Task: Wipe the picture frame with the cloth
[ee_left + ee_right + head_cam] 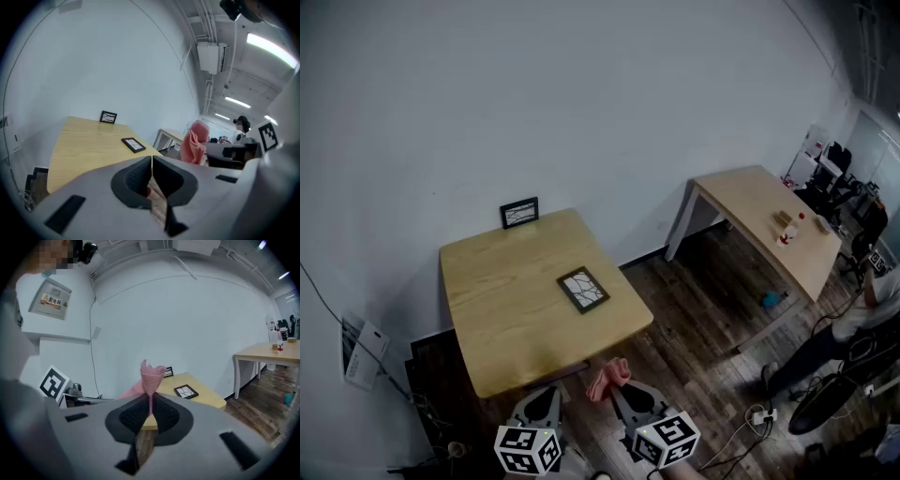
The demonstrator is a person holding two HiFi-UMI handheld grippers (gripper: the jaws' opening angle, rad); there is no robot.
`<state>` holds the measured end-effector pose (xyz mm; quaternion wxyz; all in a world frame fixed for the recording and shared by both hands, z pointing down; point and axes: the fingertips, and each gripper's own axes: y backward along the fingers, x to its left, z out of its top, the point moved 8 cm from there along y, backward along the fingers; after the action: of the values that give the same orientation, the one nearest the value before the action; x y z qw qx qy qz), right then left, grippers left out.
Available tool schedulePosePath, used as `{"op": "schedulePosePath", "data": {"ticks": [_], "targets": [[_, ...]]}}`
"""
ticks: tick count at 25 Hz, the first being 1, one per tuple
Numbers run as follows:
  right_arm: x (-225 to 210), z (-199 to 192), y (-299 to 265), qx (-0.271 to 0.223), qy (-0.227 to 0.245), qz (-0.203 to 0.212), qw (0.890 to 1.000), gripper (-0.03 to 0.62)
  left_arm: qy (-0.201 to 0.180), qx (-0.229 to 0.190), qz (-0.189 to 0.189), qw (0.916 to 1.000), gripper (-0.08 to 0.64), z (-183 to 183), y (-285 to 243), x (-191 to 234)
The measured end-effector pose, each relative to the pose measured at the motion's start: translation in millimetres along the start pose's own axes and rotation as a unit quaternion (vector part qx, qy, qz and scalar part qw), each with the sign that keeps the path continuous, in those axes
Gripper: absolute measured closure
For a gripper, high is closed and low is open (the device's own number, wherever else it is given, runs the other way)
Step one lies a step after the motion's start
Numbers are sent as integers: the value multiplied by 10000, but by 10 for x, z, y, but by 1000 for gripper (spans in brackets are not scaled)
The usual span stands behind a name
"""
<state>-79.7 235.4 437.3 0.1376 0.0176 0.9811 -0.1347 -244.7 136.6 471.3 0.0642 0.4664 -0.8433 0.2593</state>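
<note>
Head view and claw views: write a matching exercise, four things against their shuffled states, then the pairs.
1. pink mesh cloth
2. black picture frame with a white cracked pattern
3. small black picture frame by the wall
4. left claw

A. stands upright
B. shut, nothing between
C. pinched in the right claw
D. lies flat on the light wooden table

Pairs: 1-C, 2-D, 3-A, 4-B

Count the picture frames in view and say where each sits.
2. One black rectangular picture frame lies flat near the right edge of the light wooden table; another black frame stands upright at its back edge. None seems hidden.
</note>
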Motion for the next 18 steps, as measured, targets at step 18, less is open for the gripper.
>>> {"op": "schedulePosePath", "data": {"ticks": [18], "targets": [[417, -502, 1740, -230, 260, -109, 9993, 578, -109, 49, -172, 9998, 552, -890, 1071, -1316]]}}
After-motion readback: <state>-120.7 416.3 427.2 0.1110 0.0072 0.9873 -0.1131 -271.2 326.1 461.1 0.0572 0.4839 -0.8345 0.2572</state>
